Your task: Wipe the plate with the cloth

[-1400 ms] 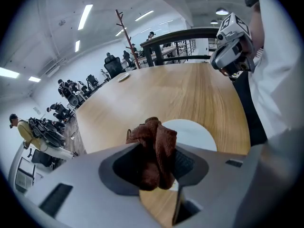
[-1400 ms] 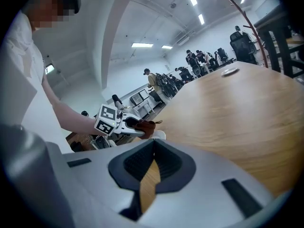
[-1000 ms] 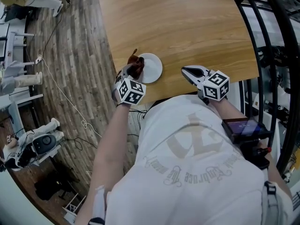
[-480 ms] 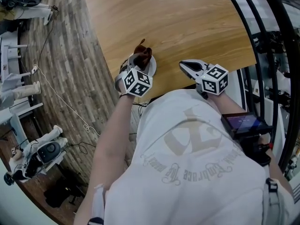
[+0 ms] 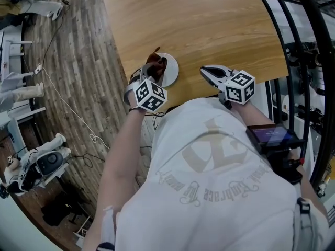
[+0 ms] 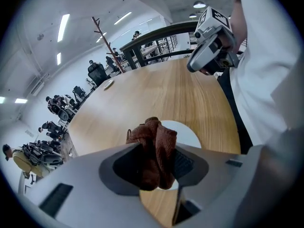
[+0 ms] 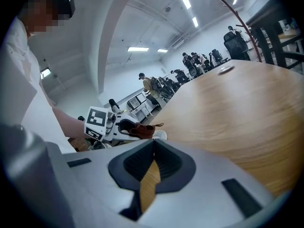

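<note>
A small white plate (image 5: 170,69) lies near the front edge of the wooden table, also seen in the left gripper view as the plate (image 6: 189,135). A brown cloth (image 5: 156,67) is bunched over the plate's left side. My left gripper (image 5: 153,72) is shut on the cloth (image 6: 156,151), which fills the gap between its jaws. In the right gripper view the cloth (image 7: 141,130) and plate (image 7: 160,135) show at the left. My right gripper (image 5: 207,75) hovers to the right of the plate, shut with nothing in it (image 7: 151,172).
The round wooden table (image 5: 209,25) stretches away ahead. A dark metal railing (image 5: 306,46) runs along the right. Plank floor with cables (image 5: 73,109) and equipment lies to the left. Several people stand far off in the hall.
The left gripper with the cloth has shifted over the plate's left side, moving slightly back and forth across it. The right gripper has stayed almost still.
</note>
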The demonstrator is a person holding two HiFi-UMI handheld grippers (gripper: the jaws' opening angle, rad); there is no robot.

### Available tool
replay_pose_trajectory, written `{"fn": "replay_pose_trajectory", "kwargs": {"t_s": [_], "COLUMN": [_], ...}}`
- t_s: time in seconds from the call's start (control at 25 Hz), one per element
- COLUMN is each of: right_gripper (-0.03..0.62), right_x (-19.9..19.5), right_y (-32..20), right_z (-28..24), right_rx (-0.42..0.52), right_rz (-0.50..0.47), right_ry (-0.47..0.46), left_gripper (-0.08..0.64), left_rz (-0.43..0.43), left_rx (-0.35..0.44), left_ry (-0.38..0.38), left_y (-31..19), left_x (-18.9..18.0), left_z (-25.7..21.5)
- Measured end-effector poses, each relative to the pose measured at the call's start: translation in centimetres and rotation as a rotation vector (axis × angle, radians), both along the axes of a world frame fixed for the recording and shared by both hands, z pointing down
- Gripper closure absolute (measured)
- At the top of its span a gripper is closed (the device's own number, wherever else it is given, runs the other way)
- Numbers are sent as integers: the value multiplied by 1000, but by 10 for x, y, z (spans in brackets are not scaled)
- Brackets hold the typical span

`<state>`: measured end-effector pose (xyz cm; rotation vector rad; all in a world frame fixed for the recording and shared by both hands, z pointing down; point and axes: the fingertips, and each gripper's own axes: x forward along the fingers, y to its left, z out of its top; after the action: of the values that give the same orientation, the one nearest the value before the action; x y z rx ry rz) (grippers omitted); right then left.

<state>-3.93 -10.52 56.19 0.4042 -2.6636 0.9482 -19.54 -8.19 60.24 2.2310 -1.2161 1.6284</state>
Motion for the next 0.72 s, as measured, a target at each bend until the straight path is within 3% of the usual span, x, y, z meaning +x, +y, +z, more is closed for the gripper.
{"fn": "replay_pose_trajectory", "kwargs": {"t_s": [0.4,0.56,0.72], "right_gripper": [578,578,578], "right_x": [-19,-14,-2], "right_y": [4,3,-1], "right_z": [0,-2,-1], "right_rx": [-1,-6,-21], "right_rz": [-63,-53,-11], "right_ry": [4,18,24], "left_gripper": [391,391,391], "left_rz": [-57,20,71], "left_rx": [-7,13,18], "left_ry": [-52,-89,-55], "left_y": [32,24,7], "left_x": [-36,-23,3], "left_z": [-2,-1,3]}}
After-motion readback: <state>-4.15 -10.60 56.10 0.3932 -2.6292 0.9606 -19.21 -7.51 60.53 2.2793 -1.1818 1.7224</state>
